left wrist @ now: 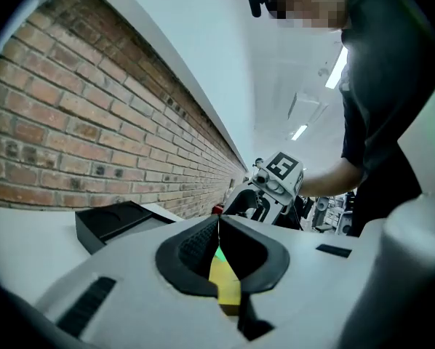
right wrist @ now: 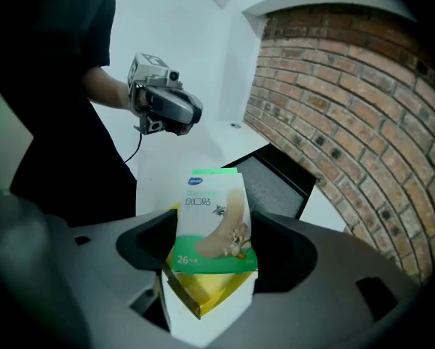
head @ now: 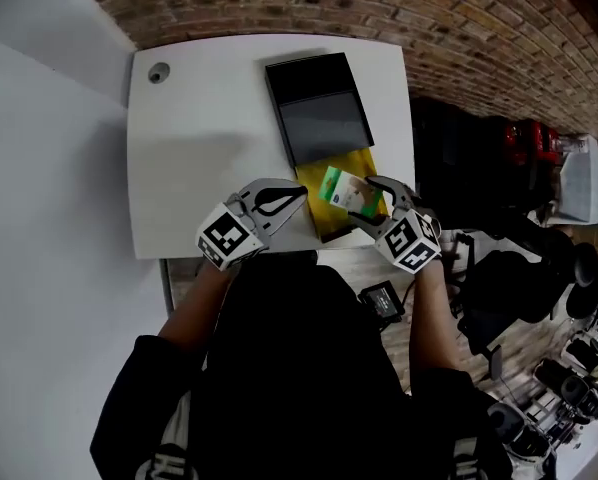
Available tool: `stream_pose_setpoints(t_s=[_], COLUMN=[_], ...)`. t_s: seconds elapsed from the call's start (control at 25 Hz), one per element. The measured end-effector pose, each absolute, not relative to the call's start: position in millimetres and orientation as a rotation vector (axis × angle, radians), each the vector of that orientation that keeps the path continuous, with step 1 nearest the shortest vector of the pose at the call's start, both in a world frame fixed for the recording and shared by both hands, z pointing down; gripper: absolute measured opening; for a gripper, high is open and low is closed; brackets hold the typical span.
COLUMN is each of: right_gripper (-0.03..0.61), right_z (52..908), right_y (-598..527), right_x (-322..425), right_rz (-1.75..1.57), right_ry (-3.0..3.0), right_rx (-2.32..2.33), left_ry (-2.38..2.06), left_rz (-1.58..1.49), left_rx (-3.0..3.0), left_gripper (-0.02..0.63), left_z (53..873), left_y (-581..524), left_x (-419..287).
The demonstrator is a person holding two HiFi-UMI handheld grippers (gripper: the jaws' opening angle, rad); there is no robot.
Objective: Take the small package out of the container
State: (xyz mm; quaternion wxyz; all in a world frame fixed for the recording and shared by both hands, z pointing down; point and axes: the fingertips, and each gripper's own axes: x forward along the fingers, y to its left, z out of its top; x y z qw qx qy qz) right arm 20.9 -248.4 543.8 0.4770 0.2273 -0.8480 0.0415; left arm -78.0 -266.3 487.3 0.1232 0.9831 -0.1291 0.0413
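So: a white table (head: 189, 168) fills the upper part of the head view, w/ a brick wall (head: 379, 8) behind its far edge. On the table a flat black box (head: 319, 108) lies toward the far side, showing a grey recessed face. Right against its near end sits the yellow container (head: 311, 180), close to the table's near edge.

The left gripper (head: 297, 196) is at the container's left side. Its own view shows the jaws pressed together on a thin yellow wall of the container, no gap btw. the pads. The right gripper (head: 366, 204) comes in from the container's right side. Its jaws are pinching the small package (head: 344, 190), one pad on each side edge.

The pkg is green and white w/ a tan plaster shape printed on the front. It stands upright btw. the pads, its lower end just above the container's open yellow inside. Whether its bottom edge touches the container: can't tell.
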Motion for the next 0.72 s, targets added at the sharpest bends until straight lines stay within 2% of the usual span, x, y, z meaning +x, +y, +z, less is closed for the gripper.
stream_pose_setpoints(t_s=[0.72], right_gripper=[0.322], right_z=[360.1], right_y=[-201.1], right_x=[62.2], right_rz=[0.022], right_ry=[-2.584], right_rx=[0.936], left_ry=[-0.470], left_rz=[0.089], left_rx=[3.029], left_gripper=[0.017], left_z=[377.3], left_y=[-212.2], left_x=[-42.9])
